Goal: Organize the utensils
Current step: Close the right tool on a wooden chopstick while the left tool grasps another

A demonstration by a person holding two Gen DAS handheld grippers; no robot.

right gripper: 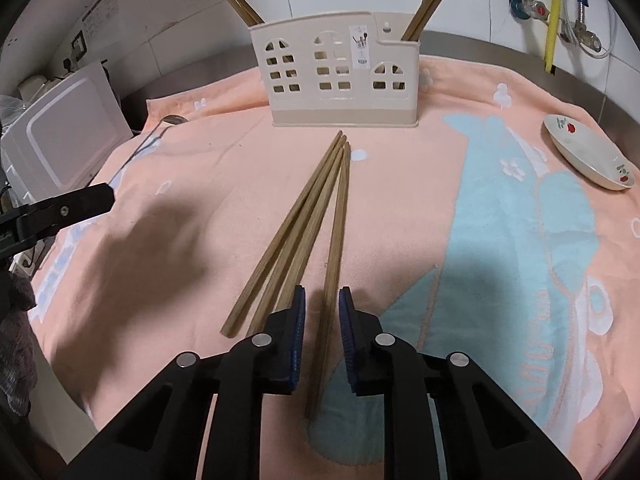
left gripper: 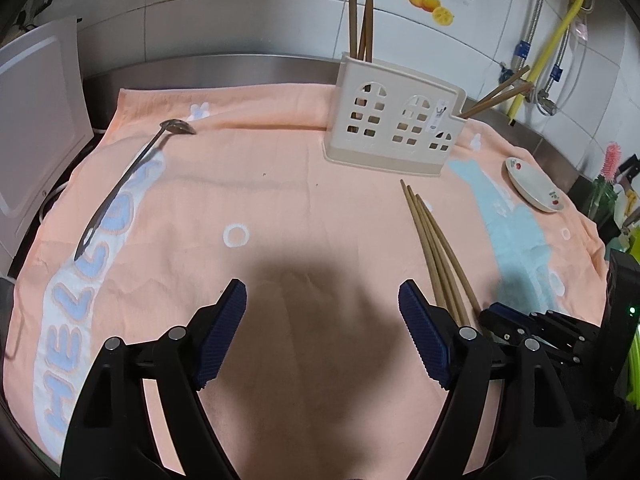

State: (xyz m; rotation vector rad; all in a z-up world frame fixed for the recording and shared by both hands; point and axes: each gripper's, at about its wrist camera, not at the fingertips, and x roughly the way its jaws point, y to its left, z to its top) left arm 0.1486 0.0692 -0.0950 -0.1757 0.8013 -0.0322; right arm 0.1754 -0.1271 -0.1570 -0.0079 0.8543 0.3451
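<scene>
Several loose wooden chopsticks lie fanned on the peach towel, tips toward a cream house-shaped utensil holder. My right gripper straddles the rightmost chopstick near its butt end. A narrow gap still shows beside the left pad, so the pads do not clamp it. More chopsticks stand in the holder's end compartments. My left gripper hangs open over bare towel, left of the chopsticks. A metal spoon lies at the far left. The holder stands behind.
A small white dish with red flowers sits on the towel's right side. A white appliance stands off the left edge. Pipes and valves run along the tiled wall behind. The right gripper shows beside the left one.
</scene>
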